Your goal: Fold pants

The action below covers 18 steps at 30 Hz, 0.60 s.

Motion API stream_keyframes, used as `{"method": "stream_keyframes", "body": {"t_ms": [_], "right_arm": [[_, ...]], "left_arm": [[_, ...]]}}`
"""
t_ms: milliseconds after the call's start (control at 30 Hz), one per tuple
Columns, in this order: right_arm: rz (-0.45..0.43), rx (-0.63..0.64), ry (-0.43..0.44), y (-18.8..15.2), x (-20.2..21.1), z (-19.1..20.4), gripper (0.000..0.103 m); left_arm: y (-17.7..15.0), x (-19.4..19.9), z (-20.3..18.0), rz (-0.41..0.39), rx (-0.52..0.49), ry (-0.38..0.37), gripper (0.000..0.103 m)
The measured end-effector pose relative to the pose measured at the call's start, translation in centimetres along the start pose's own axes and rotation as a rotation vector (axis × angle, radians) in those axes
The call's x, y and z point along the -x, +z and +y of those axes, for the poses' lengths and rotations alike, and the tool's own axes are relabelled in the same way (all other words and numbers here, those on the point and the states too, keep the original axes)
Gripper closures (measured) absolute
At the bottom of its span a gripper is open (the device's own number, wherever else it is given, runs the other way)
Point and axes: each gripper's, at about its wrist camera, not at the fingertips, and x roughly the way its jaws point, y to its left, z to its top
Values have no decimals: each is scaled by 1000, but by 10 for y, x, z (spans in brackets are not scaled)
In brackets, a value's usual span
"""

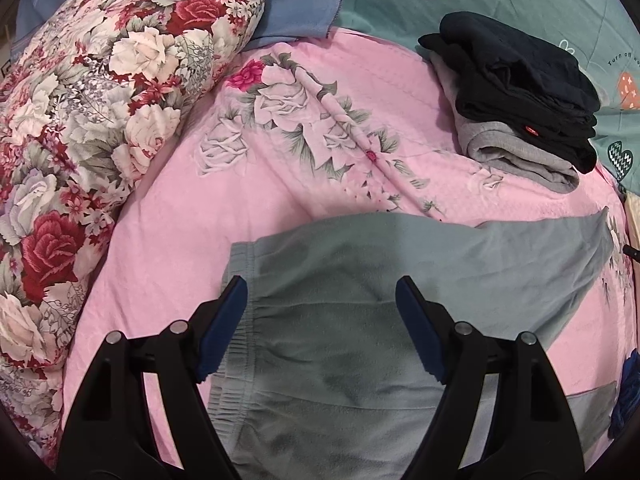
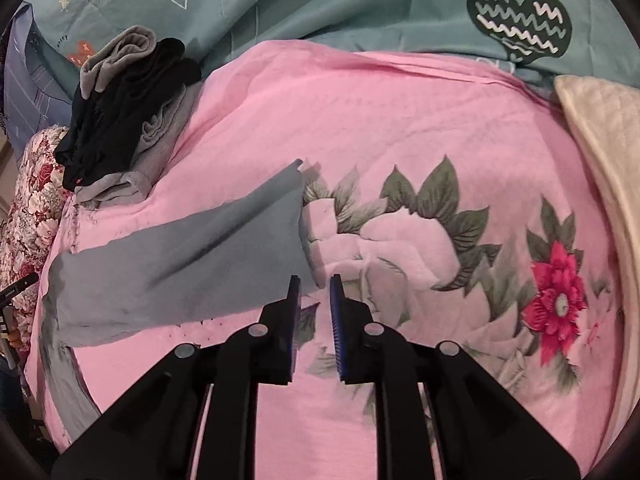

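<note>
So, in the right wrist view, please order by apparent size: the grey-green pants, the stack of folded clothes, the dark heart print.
1. grey-green pants
2. stack of folded clothes
3. dark heart print
Fisheye distortion and differing distances make true sizes unsure.

1. One pair of grey-green pants point(image 1: 360, 320) lies spread out.
2. One stack point(image 1: 520, 96) holds two folded garments, one black and one grey.
3. Two grippers are seen, left gripper point(image 1: 320, 300) and right gripper point(image 2: 316, 292).
4. One pink floral sheet point(image 2: 400, 120).
5. One rose-patterned quilt point(image 1: 100, 100).
</note>
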Motion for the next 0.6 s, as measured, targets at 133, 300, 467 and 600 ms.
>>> {"method": "stream_keyframes", "body": {"t_ms": [133,300,467,600], "right_arm": [[27,42,10,-1,-18,14,88],[49,32,-53,-7,11,16,103],[33,57,-77,-6,63,24,103],[-57,73,-95,-2,61,32,53]], "left_arm": [[3,4,-5,-10,-11,5,23],[3,3,-22,-9,-46,-25,23],[-2,10,-44,-33,-97,-79,23],[-6,15,-55,-44,-120,-110,22]]}}
